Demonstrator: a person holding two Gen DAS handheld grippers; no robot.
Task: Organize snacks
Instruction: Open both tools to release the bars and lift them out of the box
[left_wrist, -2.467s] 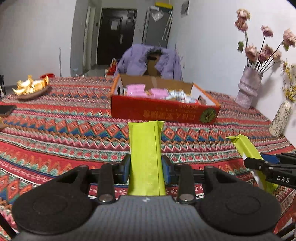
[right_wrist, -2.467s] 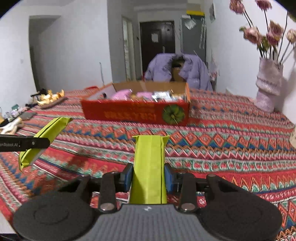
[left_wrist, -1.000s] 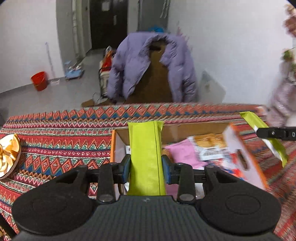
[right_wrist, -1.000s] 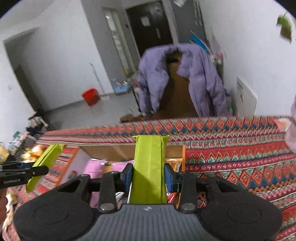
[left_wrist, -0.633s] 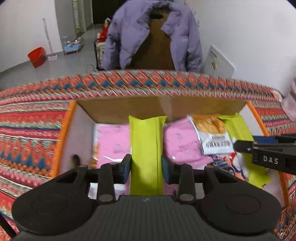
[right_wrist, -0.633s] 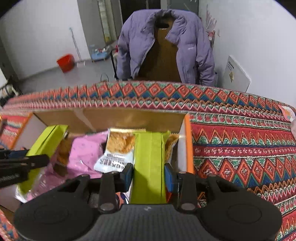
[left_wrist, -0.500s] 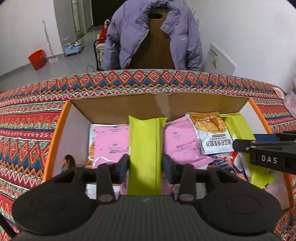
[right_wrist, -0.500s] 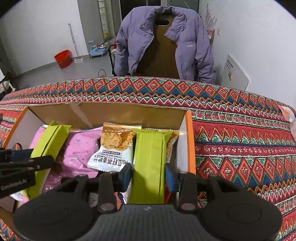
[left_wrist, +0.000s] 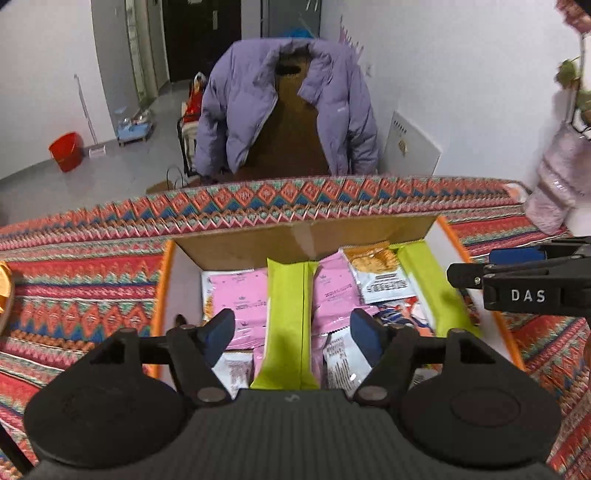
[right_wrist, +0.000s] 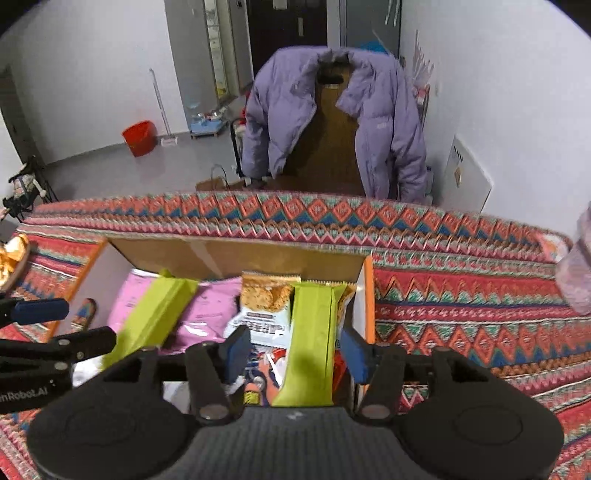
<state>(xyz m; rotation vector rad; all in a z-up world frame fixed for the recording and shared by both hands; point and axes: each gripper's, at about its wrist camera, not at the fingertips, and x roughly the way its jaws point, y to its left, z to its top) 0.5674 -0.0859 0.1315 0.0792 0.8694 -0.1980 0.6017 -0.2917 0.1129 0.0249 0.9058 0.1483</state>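
Your left gripper (left_wrist: 291, 328) and right gripper (right_wrist: 293, 350) are both opening over the box (left_wrist: 166, 273), each green packet (left_wrist: 290, 317) released between the jaws.

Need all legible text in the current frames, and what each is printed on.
"DAS": white letters on the side of the right gripper, seen from the left wrist view.
"nRobot.AI": cut off at the frame edge, on the side of the left gripper, seen from the right wrist view.
Print on the pink snack packets and the white cracker packet: too small and blurred to read.
Green snack bars: no text visible.
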